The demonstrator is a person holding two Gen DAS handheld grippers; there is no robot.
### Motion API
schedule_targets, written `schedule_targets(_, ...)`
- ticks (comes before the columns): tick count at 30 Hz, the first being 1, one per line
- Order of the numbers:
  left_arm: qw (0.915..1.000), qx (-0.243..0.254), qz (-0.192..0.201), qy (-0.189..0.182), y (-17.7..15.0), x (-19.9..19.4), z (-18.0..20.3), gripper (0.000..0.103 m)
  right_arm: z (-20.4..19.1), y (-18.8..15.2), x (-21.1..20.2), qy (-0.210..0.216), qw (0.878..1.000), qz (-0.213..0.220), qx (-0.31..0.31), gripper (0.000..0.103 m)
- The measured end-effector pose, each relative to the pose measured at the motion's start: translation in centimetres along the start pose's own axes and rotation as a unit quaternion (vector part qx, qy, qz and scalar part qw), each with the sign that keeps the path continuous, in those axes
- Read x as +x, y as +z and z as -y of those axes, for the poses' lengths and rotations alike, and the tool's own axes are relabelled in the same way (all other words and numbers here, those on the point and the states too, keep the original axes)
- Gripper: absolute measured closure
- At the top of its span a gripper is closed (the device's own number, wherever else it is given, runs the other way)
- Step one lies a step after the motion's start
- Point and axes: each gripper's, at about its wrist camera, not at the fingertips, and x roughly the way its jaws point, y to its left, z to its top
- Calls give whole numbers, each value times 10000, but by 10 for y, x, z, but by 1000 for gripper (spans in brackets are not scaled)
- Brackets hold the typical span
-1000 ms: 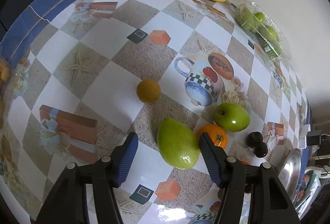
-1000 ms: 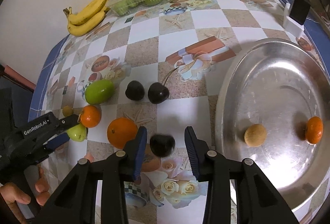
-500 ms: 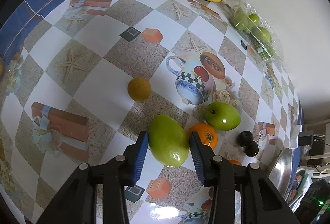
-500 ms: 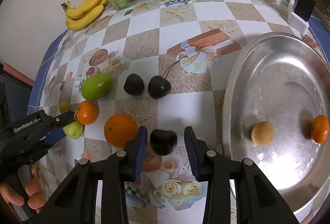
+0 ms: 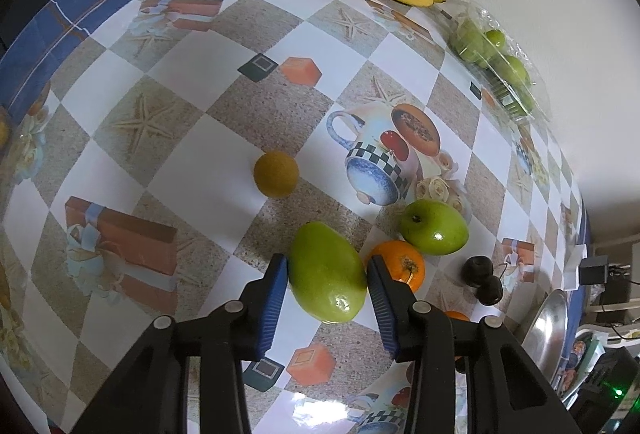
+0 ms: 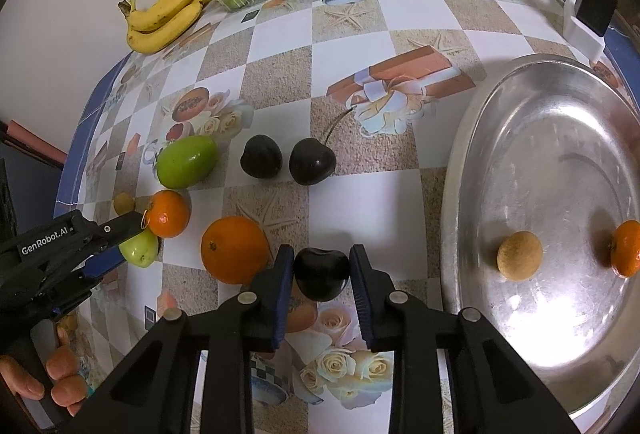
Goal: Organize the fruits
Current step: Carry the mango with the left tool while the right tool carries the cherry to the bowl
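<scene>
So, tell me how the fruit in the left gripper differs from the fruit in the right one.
The green mango is large and oval; the dark cherry is small and round. The mango fills the left gripper at a wide opening; the right gripper is nearly closed on the cherry. Both still sit on the tablecloth.

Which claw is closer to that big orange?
Right. The right claw, shut on a dark cherry, sits just beside the big orange; the left claw is farther, gripping a green fruit.

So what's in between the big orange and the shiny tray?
In the right wrist view, a dark cherry sits between the big orange and the tray, pinched by the right gripper.
</scene>
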Motion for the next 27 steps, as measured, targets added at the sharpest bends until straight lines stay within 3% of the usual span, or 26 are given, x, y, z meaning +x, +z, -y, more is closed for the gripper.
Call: schedule_targets(27, 9989, 126, 409, 195, -5, -32, 17, 60, 12, 6, -33, 226, 9993, 273, 91, 74)
